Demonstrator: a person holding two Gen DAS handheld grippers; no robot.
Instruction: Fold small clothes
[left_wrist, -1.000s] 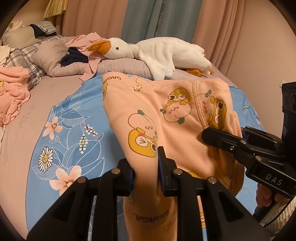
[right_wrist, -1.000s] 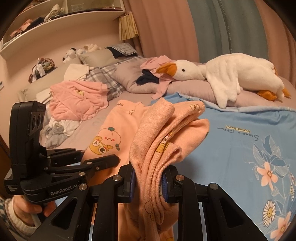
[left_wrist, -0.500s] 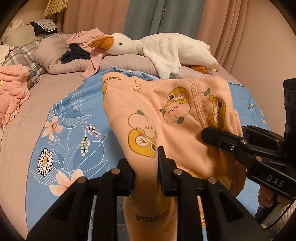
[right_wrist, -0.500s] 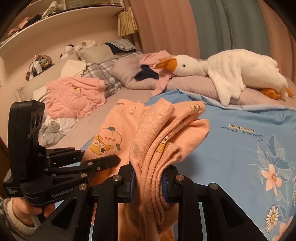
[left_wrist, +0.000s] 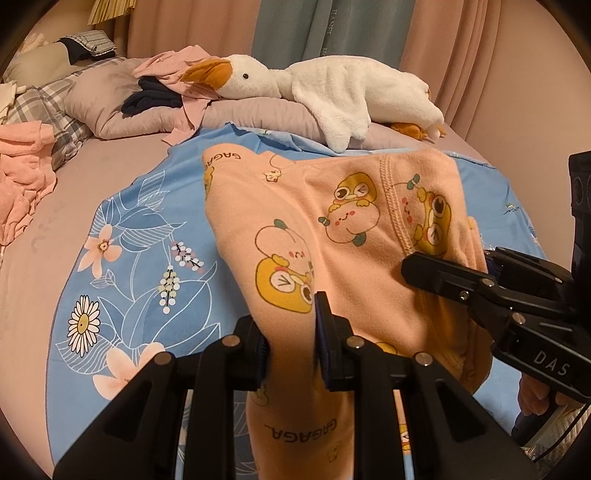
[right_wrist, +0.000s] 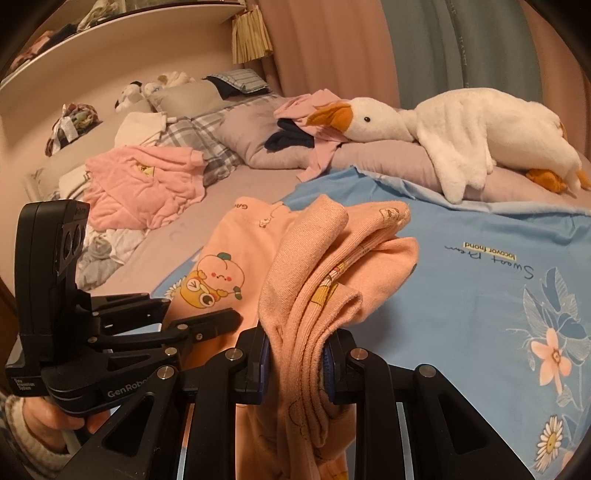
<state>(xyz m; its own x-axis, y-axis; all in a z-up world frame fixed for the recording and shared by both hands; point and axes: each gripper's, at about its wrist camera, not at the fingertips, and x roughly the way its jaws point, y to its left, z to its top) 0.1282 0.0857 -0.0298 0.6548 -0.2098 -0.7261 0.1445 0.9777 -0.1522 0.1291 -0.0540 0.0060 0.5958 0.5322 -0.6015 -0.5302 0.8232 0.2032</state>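
closest in, both tongs are clamped on 1 peach garment (left_wrist: 332, 236). the left gripper (left_wrist: 291, 343) has its jaws drawn close around a single thick fold printed with cartoon fruit, cloth filling the narrow gap between the pads. the right gripper (right_wrist: 295, 356) stands equally narrow, pinching a bunched stack of several layers that rises above its fingers (right_wrist: 251, 354) and flops over to the right. in the left view the right gripper shows at the right edge, its jaw tip pressed into the garment's side, with a hand (left_wrist: 535, 395) under it. in the right view the left gripper sits at the lower left, held by a hand (right_wrist: 40, 424) in a knit cuff.

the garment hangs between the 2 tongs, lifted at the near end, its far part draped down toward a blue floral sheet (left_wrist: 140, 258) spread over the bed (left_wrist: 96, 173). whether that far end touches the sheet i cannot tell.

beyond, near the bed's far edge, a white goose toy (left_wrist: 332, 85) lies across mauve pillows (left_wrist: 110, 99), with pink and dark clothes (left_wrist: 162, 85) by its beak. a pink pile (right_wrist: 147, 184) lies at the bed's left side beside plaid pillows (right_wrist: 207, 136). curtains (left_wrist: 295, 29) hang behind.
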